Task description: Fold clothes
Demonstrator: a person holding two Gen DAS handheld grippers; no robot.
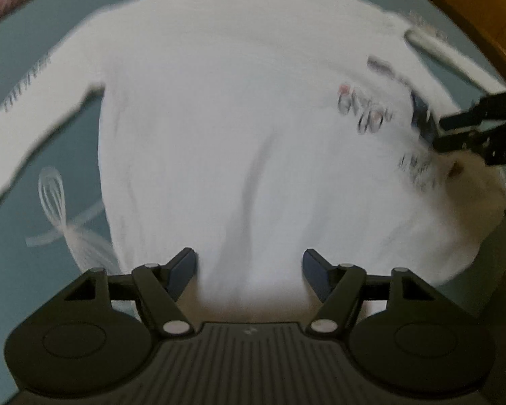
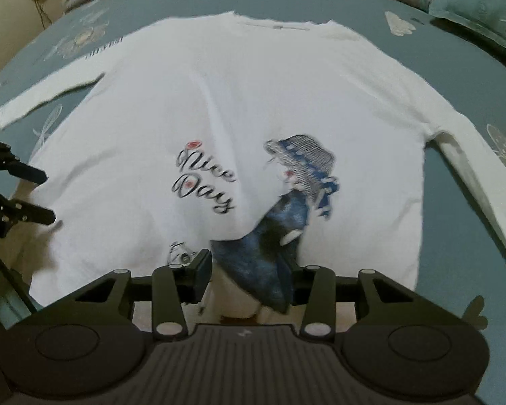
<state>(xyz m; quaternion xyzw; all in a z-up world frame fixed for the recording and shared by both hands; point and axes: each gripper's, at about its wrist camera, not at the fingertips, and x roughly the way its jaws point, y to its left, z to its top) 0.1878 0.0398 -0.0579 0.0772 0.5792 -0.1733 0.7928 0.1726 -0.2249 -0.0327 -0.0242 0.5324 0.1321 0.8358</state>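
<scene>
white long-sleeved printed cotton shirt (image 2: 253, 101) spread flat, print up, on teal floral bedsheet (image 2: 455, 253), sleeves out ready for folding | left gripper (image 1: 249, 263) spread, empty above hem | right gripper (image 2: 249, 270) spread, nothing pinched

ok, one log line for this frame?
garment: white long-sleeve shirt flat on teal bedsheet, print up | left gripper: open above hem | right gripper: open above hem | fold: not started
</scene>
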